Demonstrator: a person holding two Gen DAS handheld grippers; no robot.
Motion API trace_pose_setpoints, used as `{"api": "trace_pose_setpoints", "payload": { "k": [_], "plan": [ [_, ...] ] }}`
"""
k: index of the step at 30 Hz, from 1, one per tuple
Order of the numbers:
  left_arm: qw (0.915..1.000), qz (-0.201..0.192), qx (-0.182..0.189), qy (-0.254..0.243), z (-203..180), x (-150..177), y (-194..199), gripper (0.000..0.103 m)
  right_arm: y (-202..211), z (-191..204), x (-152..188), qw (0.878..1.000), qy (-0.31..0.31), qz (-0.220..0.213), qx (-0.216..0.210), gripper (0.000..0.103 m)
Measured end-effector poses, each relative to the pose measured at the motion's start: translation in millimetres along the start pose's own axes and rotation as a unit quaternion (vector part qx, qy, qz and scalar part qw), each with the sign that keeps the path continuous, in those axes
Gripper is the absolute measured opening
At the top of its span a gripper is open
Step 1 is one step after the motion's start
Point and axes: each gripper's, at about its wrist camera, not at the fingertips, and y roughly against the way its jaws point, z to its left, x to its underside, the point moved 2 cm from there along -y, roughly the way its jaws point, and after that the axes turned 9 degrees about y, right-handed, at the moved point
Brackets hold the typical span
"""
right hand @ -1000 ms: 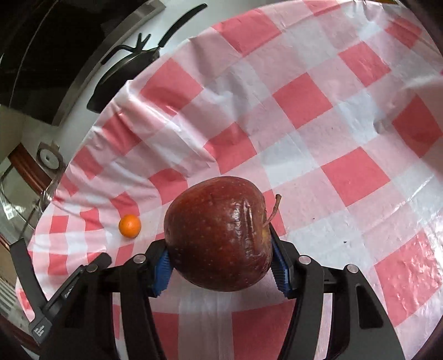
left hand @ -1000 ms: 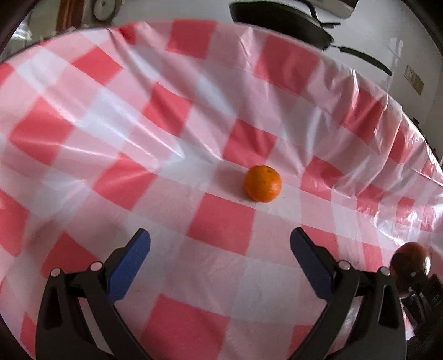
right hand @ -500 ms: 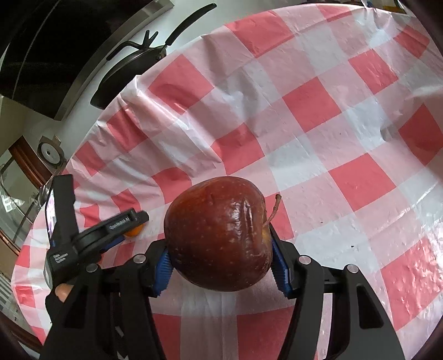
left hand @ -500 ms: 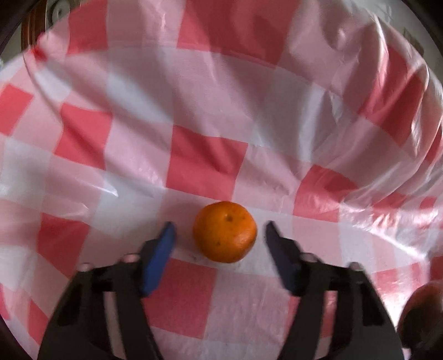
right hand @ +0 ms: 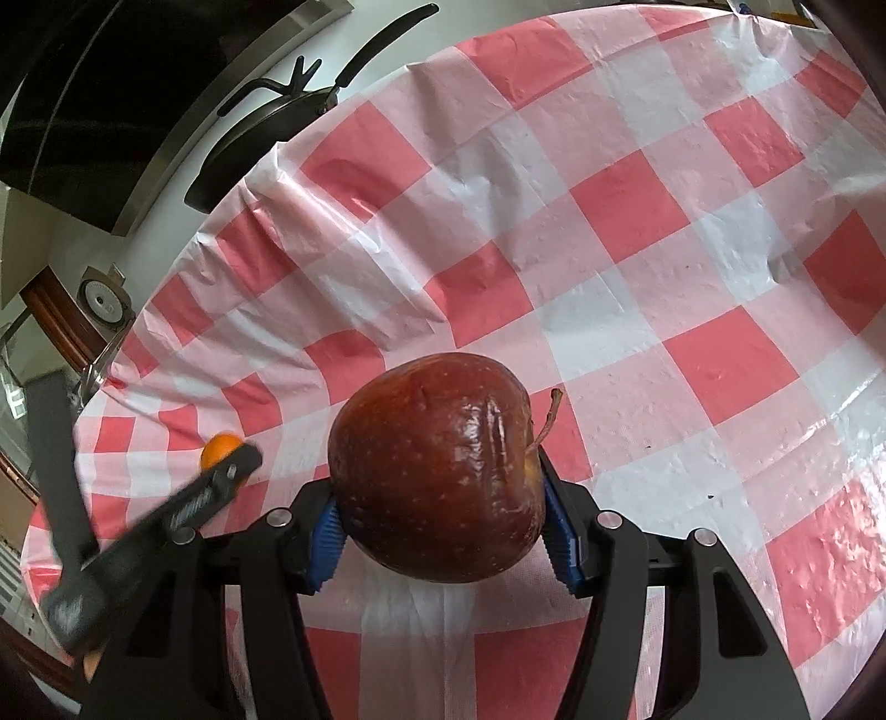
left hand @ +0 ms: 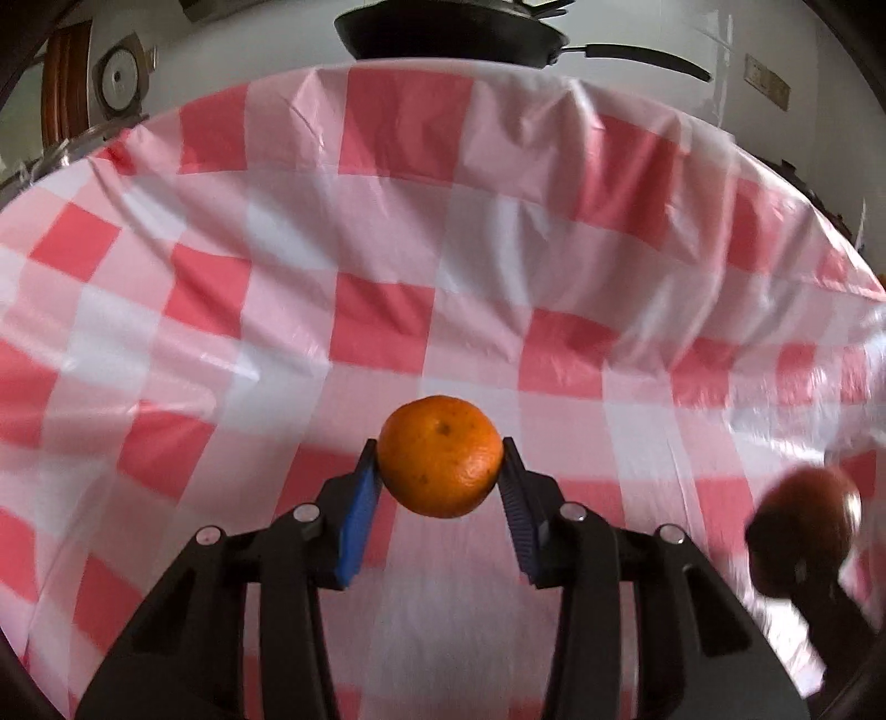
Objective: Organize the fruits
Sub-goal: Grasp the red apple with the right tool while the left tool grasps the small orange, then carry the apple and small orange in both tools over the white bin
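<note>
A small orange sits between the blue pads of my left gripper. Its jaws are closing and both pads touch the fruit's sides. In the right wrist view the same orange peeks out behind a left gripper finger at the far left. My right gripper is shut on a large dark red apple, held above the checked cloth with its stem pointing right. The apple also shows, blurred, at the right edge of the left wrist view.
A red-and-white checked tablecloth covers the table, wrinkled toward its far edge. Beyond that edge a black frying pan rests on a white counter. A round dial stands at the back left.
My left gripper moved up to the orange and closed its wide-open jaws onto it. The right gripper kept still with the apple.
</note>
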Motion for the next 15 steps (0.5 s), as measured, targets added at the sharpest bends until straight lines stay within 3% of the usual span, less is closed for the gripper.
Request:
{"api": "trace_pose_setpoints", "payload": {
  "k": [10,15],
  "plan": [
    [0.9995,-0.021,-0.011,0.018,35,48,65,0.042,6,11,5,1.000,0.028,0.001,-0.006,0.058],
    [0.9988,-0.017,-0.013,0.043,60,72,94,0.042,25,25,30,0.999,0.044,0.025,0.003,0.058]
  ]
}}
